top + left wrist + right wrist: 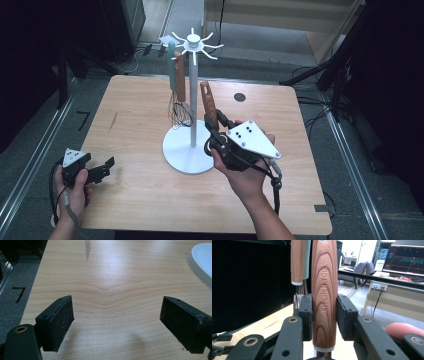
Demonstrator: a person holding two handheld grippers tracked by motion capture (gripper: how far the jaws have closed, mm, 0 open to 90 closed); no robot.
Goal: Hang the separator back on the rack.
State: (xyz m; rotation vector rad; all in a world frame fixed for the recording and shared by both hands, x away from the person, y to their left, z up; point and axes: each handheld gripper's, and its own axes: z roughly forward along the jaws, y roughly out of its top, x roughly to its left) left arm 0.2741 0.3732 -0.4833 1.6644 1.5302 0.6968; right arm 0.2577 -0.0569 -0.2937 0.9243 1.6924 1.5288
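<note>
Legend, read from left to right, with all places given relative to the white utensil stand [193,100].

Far left of the stand, near the table's [145,200] front edge: the left gripper [102,167], its pads [58,326] wide apart over bare wood, holding nothing.

On the stand's left side: two utensils hang from its hooks, a wood-handled whisk [180,95] and a pale green handle [171,65] behind it.

Just right of the stand's pole, above its round base: the right gripper [214,127], pads clamped on the lower part of a wood-grain handle [324,297] stamped "KITCHEN TOOL", held upright.

Handling: the handle looks stiff, light and smooth, so it may slip or swing in a loose grip; a hold low on the shaft, as shown, leaves the top eyelet free for a hook.

Obscured: the tool's working end lies below the jaws and behind the hand, so its type cannot be told; the eyelet is cut off in the right gripper view.
</note>
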